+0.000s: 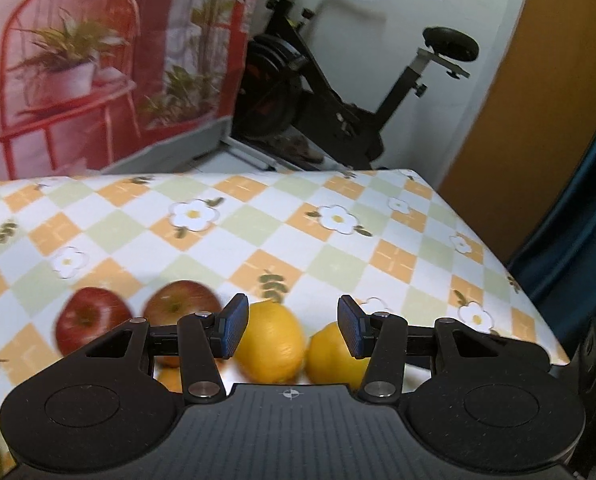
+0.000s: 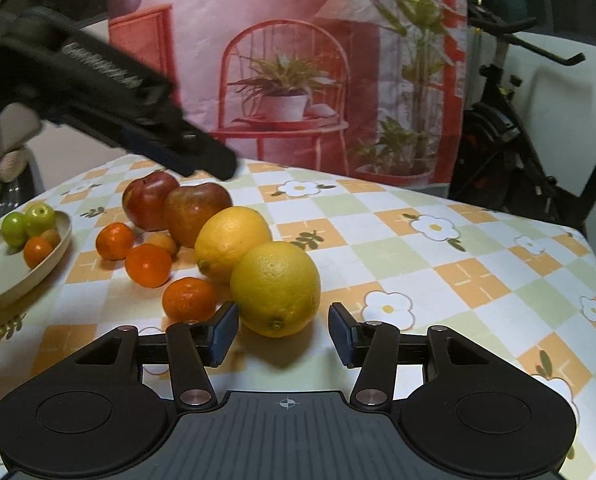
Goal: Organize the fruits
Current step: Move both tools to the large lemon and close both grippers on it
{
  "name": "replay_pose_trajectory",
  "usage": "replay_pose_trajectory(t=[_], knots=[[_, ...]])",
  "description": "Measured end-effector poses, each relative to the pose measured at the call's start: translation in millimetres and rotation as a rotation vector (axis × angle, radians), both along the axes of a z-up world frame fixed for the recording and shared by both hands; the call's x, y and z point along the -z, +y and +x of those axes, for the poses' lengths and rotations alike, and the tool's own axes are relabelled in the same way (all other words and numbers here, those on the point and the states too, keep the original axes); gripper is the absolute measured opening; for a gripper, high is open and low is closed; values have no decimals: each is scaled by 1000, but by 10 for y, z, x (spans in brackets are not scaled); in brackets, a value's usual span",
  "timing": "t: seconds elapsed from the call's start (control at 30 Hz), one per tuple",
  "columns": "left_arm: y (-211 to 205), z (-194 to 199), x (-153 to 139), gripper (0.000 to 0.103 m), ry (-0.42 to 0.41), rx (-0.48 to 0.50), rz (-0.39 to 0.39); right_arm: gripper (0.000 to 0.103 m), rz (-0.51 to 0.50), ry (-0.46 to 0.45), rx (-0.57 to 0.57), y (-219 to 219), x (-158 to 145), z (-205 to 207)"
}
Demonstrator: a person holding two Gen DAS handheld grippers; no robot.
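Hovering nose-down over the bench (image 2: 437, 280), the right tool (image 2: 284, 336) gapes empty just before the nearest lemon (image 2: 276, 288); the left tool (image 1: 292, 326), likewise open and empty, tilts above both lemons.

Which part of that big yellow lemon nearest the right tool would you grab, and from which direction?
Probably across the near lemon's round middle, coming in from the front with the right hand-held gripper. Its open pads already line up either side, and its stem end faces the camera.
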State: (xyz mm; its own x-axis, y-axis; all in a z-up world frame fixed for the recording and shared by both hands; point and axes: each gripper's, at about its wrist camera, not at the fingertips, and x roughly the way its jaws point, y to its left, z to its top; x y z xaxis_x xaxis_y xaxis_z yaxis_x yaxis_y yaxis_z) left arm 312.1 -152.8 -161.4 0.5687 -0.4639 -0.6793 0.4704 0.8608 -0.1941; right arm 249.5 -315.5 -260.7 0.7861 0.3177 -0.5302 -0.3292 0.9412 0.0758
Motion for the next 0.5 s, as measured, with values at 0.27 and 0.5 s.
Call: replay_pose_trajectory(t=[0.27, 0.5], knots=[[-200, 135, 168, 51, 83, 74, -8, 46, 13, 33, -53, 11, 16, 93], [-272, 179, 241, 49, 144, 124, -13, 46, 44, 56, -56, -26, 38, 116]])
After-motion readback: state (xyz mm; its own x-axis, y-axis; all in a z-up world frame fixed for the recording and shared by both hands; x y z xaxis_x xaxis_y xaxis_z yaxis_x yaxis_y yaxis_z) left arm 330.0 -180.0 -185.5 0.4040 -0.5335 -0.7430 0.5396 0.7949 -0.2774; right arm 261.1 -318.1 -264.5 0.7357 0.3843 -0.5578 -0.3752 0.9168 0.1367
